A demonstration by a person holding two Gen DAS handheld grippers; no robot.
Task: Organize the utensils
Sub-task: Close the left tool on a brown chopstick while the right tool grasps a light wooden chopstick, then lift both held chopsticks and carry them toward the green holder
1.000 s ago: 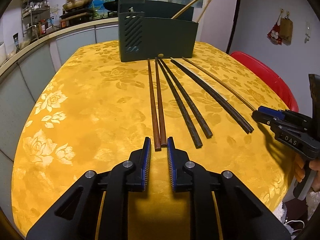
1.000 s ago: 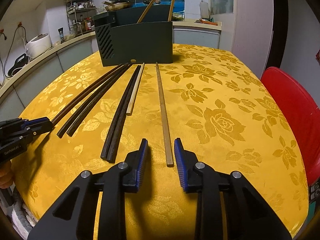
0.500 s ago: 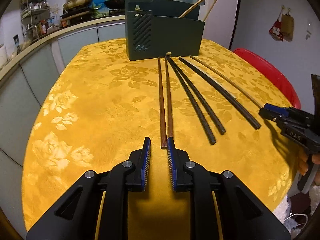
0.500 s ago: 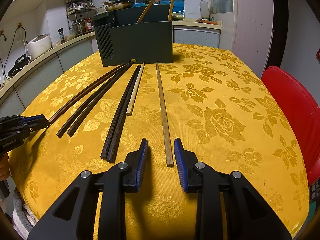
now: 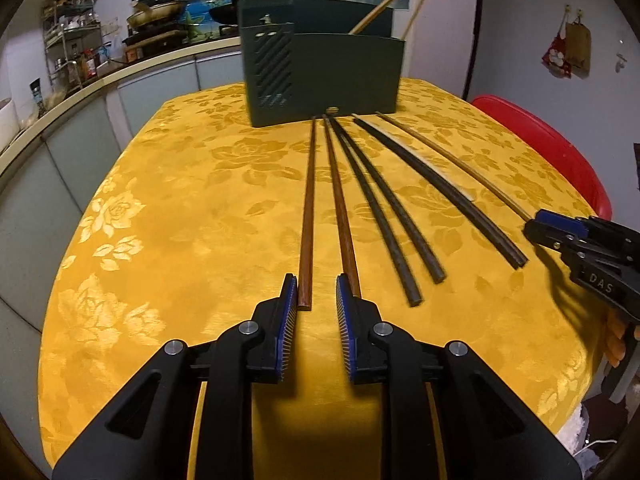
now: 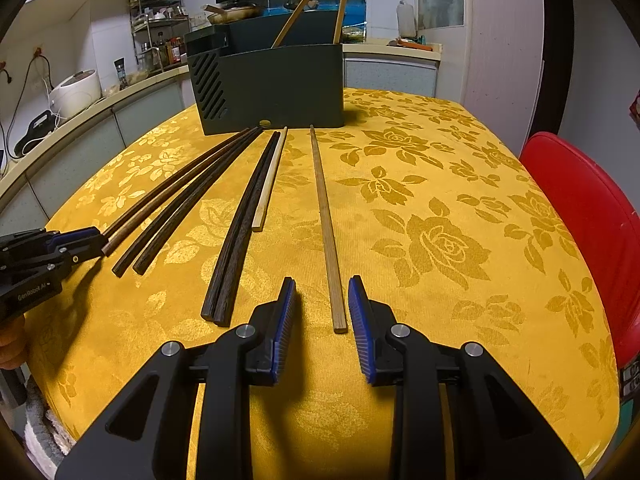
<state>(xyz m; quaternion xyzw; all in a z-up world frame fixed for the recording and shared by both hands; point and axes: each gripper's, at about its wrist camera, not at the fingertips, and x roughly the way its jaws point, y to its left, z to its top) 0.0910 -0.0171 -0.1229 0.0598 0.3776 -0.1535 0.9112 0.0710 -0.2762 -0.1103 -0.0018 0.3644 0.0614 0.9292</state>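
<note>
Now left tool (image 5: 317,294) open, straddling brown chopstick (image 5: 307,216) end.

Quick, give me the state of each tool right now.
Left tool: open, holding nothing; the near end of a reddish-brown chopstick lies between its pads.
Right tool: open, holding nothing; a light wooden chopstick ends in its gap.

left gripper (image 5: 316,294) — jaws parted, tilted down | right gripper (image 6: 322,300) — likewise
</note>
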